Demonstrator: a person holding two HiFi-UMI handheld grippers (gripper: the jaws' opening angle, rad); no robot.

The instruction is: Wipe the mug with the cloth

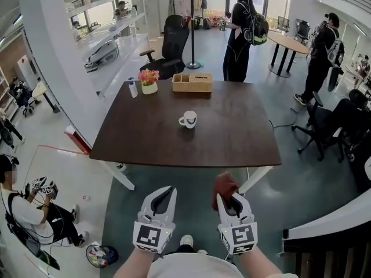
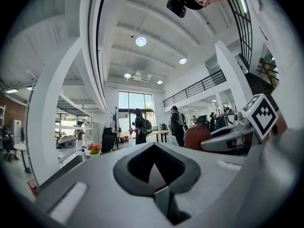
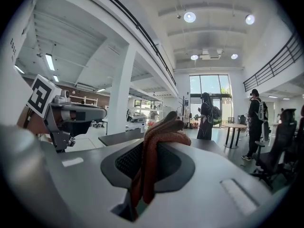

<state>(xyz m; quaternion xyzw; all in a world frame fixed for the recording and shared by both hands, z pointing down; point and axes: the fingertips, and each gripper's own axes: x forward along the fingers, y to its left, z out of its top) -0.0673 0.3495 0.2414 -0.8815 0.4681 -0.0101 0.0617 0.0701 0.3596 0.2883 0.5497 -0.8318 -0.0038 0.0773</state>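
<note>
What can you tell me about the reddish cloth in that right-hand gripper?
The cloth is rust-red and looks soft and woolly, bunched into thick folds. The right gripper is shut on it: part is pinched between the jaws and a crumpled lump sticks out past their tips. It is held in the air before the person, short of the dark table's near edge and well apart from the white mug on the table. Only the gripper touches it.
</note>
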